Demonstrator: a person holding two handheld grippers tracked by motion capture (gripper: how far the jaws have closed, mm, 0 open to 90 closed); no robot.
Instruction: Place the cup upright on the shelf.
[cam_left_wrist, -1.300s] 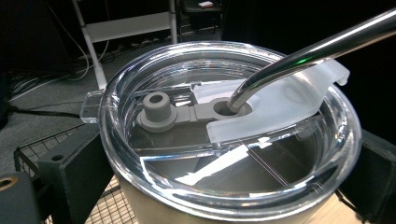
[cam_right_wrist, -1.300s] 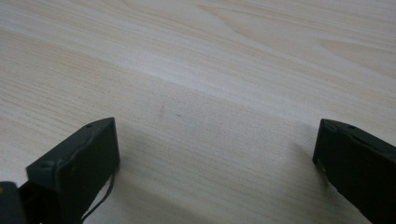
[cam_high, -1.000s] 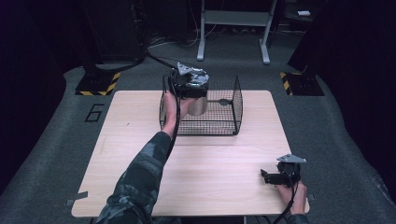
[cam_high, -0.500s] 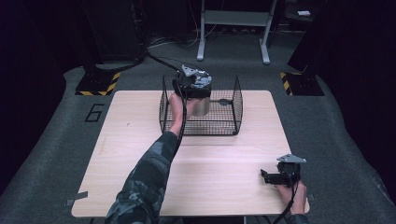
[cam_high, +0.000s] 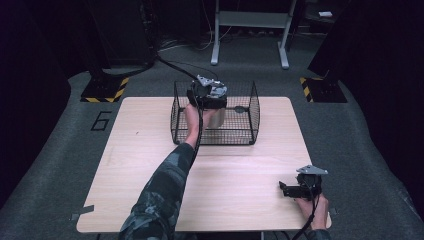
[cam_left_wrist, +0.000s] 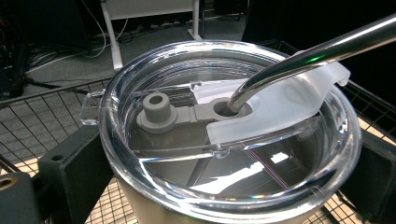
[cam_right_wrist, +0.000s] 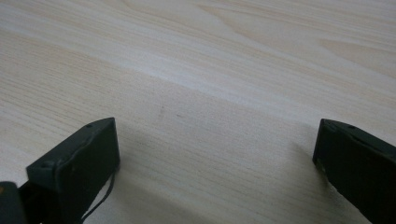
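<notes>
Wooden table (cam_high: 150, 165), dark room. Tumbler (cam_high: 216, 119) with clear lid (cam_left_wrist: 224, 140) and metal straw (cam_left_wrist: 303, 58) standing inside wire basket (cam_high: 247, 122) at far edge; left gripper (cam_high: 207, 95) clamping it, jaws pressing both sides. Right gripper (cam_high: 292, 190) resting near corner, jaws gaping wide, holding nothing.

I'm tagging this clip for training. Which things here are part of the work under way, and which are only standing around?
In use:
- tumbler with clear lid and metal straw
- wire basket that the tumbler is inside
- left gripper, fingers either side of the tumbler

Standing around:
- right gripper, open on the bare table
- metal stand on the floor behind
</notes>
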